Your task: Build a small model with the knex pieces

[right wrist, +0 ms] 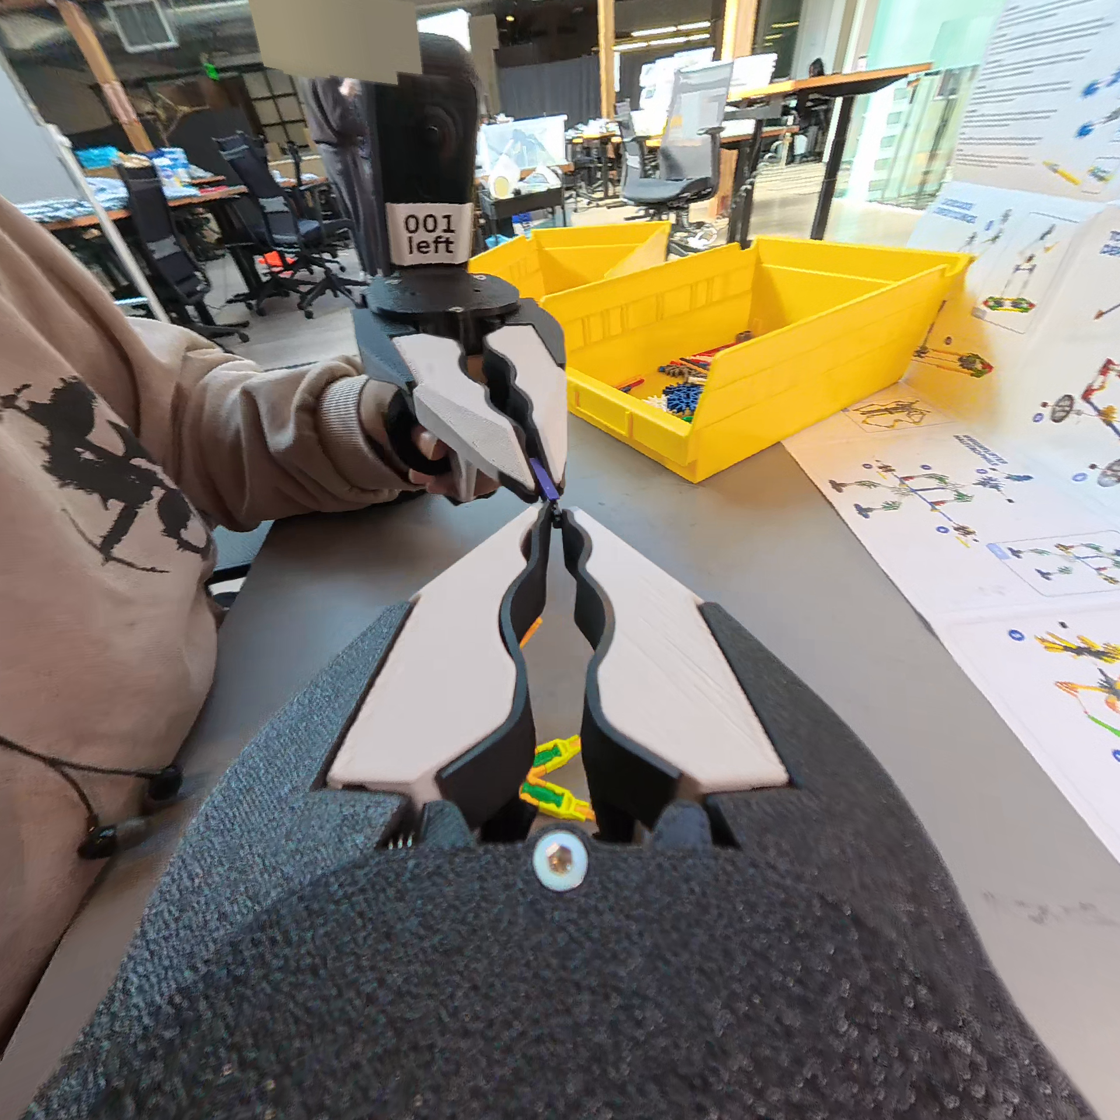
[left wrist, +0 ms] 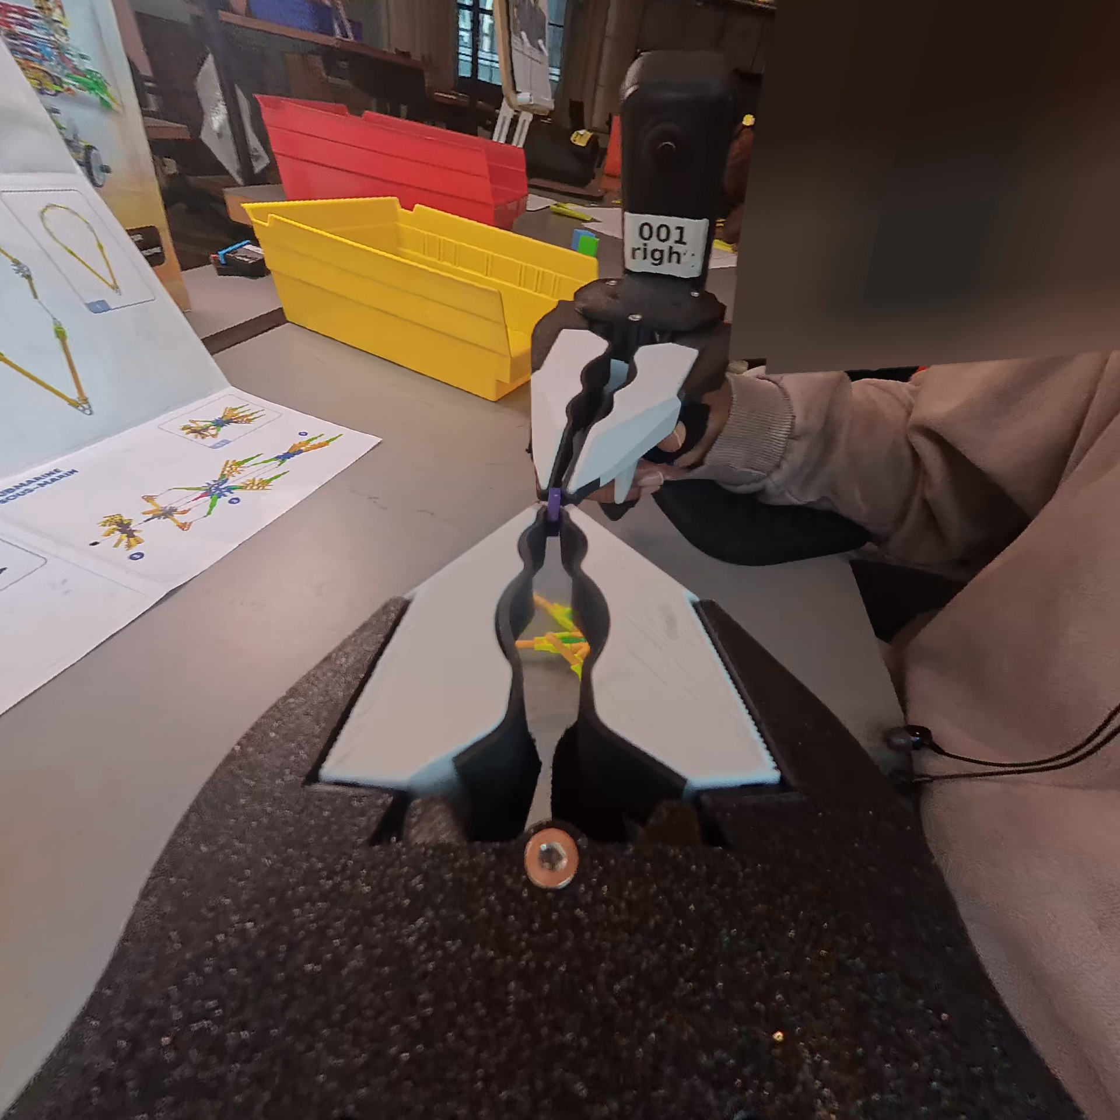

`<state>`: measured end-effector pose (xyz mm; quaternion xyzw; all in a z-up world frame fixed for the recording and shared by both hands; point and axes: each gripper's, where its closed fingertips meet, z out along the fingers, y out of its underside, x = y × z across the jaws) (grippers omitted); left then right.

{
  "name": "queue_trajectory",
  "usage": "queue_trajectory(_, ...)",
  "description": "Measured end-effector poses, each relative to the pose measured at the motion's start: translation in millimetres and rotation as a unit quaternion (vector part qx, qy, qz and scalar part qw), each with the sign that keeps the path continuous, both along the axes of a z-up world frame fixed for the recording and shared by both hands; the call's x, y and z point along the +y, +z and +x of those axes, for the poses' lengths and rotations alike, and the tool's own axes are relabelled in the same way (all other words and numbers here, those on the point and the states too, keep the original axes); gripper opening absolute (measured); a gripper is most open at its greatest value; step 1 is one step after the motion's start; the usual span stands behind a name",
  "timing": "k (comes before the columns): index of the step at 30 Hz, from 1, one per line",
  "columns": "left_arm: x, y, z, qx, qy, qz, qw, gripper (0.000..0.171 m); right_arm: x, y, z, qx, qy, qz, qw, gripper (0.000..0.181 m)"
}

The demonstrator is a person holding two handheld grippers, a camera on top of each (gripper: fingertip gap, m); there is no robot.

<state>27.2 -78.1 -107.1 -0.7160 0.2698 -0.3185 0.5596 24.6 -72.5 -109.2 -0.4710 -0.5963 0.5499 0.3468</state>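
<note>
Left wrist view: found the left gripper (left wrist: 553,526) closed on a small purple piece (left wrist: 554,506), pinched right at the fingertips. Met nose to nose there with the right gripper (left wrist: 555,488), its jaws also drawn together and its tips against the far end of the same piece. Could not tell whether those tips truly pinched it or only pressed on it.

Held both tools above the grey table (left wrist: 363,394), with a loose cluster of yellow, green and orange pieces (left wrist: 554,642) lying beneath the left jaws. Noted a yellow bin (left wrist: 424,303) ahead and left of the left tool, a red bin (left wrist: 388,157) beyond it, and a printed instruction sheet (left wrist: 182,497) off to its left.

Judged the hold slight: only the tips bore on the piece, so any sideways twist or uneven push between the tools could pop it free onto the table.

Looked like a short, slim, rigid plastic part, deep purple, standing roughly in line with both sets of fingers and mostly hidden by them.
</note>
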Motion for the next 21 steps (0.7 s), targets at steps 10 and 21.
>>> queue_trajectory(10, 33.7, -14.2, -24.6, 0.115, 0.204, 0.044, 0.971, 0.002, 30.4, -13.6, -22.5, -0.029, -0.232, 0.249, 0.94, 0.0)
queue_trajectory(21, 45.2, -36.8, -28.3, 0.012, 0.183, -0.067, 0.981, 0.002, 39.2, -32.3, -27.2, -0.058, -0.248, 0.421, 0.871, 0.0)
